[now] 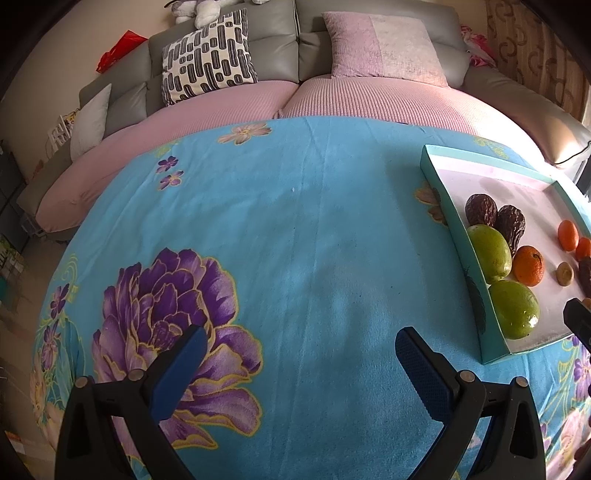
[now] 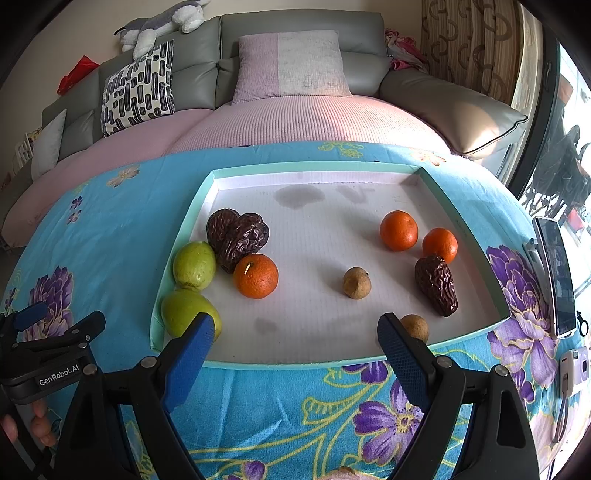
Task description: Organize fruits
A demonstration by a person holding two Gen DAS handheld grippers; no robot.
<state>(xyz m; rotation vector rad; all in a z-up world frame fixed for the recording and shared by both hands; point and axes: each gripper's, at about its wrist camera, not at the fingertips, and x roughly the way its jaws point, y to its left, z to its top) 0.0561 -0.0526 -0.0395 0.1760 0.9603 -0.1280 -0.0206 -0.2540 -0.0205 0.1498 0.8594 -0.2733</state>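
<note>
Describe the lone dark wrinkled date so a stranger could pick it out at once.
Find the shallow teal-rimmed cardboard tray on the blue floral cloth. At its right side, beside two small oranges, lies a dark brown wrinkled date. Unlike the two dates at the left, it lies alone.

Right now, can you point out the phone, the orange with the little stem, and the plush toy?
Phone [image 2: 557, 273], right wrist view, middle of its dark screen.
Stemmed orange [image 2: 256, 276], right wrist view, its front.
Plush toy [image 2: 162, 24], right wrist view, its body.
</note>
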